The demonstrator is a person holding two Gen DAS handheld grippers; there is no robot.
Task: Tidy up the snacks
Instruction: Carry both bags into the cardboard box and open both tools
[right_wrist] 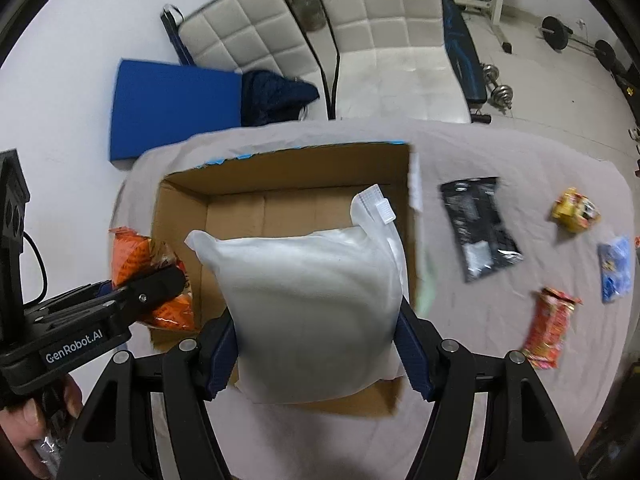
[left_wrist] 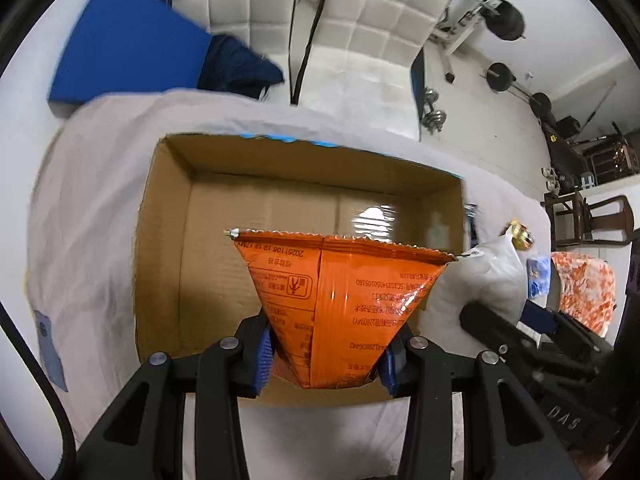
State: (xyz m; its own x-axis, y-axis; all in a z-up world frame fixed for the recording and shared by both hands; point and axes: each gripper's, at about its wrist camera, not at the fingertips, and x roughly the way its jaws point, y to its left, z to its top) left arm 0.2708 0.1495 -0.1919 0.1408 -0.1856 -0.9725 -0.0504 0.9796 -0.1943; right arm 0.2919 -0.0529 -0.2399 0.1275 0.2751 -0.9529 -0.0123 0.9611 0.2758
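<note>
An open cardboard box [left_wrist: 168, 240] [right_wrist: 176, 208] sits on a table under a pale cloth. My left gripper [left_wrist: 326, 354] is shut on an orange snack bag [left_wrist: 340, 300], held above the box's near side; the bag's far seam points away from me. In the right wrist view that orange snack bag [right_wrist: 132, 256] hangs at the box's left wall with the left gripper [right_wrist: 168, 280] on it. My right gripper [right_wrist: 318, 348] is shut on a puffy white bag [right_wrist: 312, 300], held over the box's near right part.
On the cloth right of the box lie a black packet [right_wrist: 480, 224], a yellow packet [right_wrist: 576, 210], a blue packet [right_wrist: 616, 268] and a red-orange packet [right_wrist: 548, 328]. Beyond the table stand white padded chairs [right_wrist: 384, 28], a blue mat [right_wrist: 172, 108] and gym weights [right_wrist: 500, 92].
</note>
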